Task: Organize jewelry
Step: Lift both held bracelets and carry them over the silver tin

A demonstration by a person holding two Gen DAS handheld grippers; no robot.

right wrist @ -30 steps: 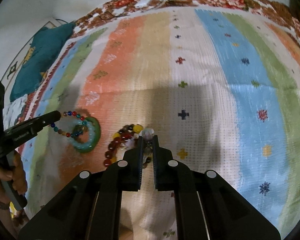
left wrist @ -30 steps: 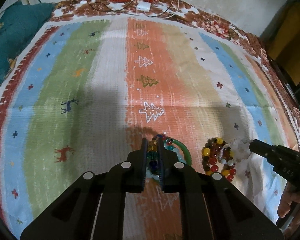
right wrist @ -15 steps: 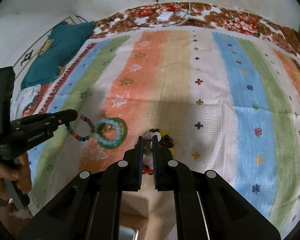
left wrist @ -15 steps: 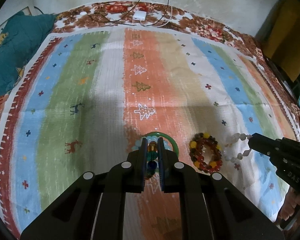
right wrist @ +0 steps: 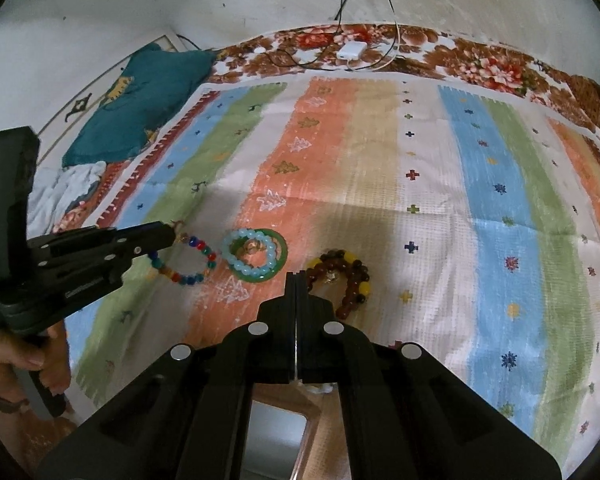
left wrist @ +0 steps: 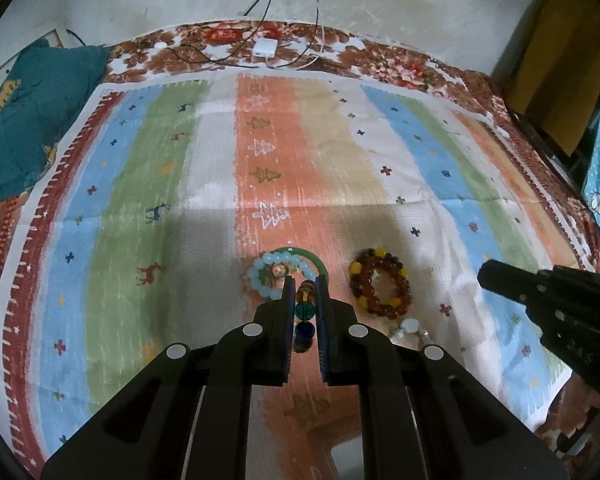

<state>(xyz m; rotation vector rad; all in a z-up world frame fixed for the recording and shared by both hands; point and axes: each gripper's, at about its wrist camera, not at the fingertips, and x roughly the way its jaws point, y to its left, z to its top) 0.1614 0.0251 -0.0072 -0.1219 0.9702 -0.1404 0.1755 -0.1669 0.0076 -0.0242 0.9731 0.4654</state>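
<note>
Jaws around multicolored bead bracelet (left wrist: 305, 312), mid-cloth.

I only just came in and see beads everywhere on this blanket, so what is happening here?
A person is sorting bracelets on the striped blanket with two handheld grippers. The left gripper is clamped on a multicoloured bead bracelet. The right gripper is shut; whether it holds anything is unclear. A pale blue bead bracelet lies inside a green bangle, with a dark red and yellow bracelet beside them.
</note>
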